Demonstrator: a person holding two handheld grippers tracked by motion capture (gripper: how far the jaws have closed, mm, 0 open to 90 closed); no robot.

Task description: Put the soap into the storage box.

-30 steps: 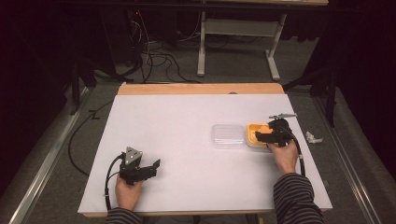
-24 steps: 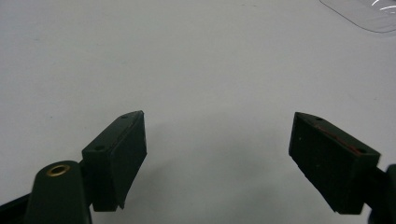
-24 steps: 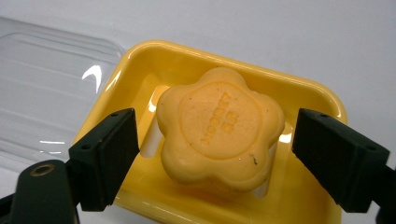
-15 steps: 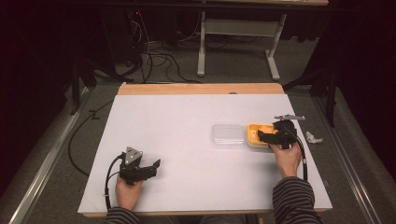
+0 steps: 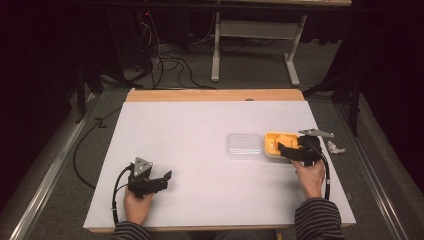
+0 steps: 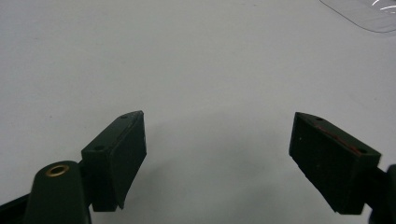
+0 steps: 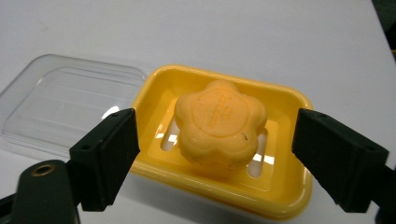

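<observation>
A yellow soap dish (image 5: 270, 148) stands right of the table's middle and holds an orange flower-shaped soap (image 7: 219, 121). A clear plastic lid (image 5: 244, 145) lies flat against its left side. My right gripper (image 5: 286, 149) hovers at the dish's near right side, pointing left over it. Its jaws stand wide apart in the right gripper view (image 7: 215, 140) and have just been closing a little. The soap lies beyond them in the dish (image 7: 289, 186), untouched, beside the lid (image 7: 70, 102). My left gripper (image 5: 165, 179) rests open near the front left, with bare table between its jaws (image 6: 217, 154).
The white table top (image 5: 200, 130) has a wooden strip along its far edge. A small crumpled white scrap (image 5: 336, 147) lies off the table's right edge. Cables and a table frame (image 5: 255, 35) stand on the dark floor behind.
My right gripper has drawn back slightly to the right and toward the person, away from the dish. The left gripper has stayed put.
</observation>
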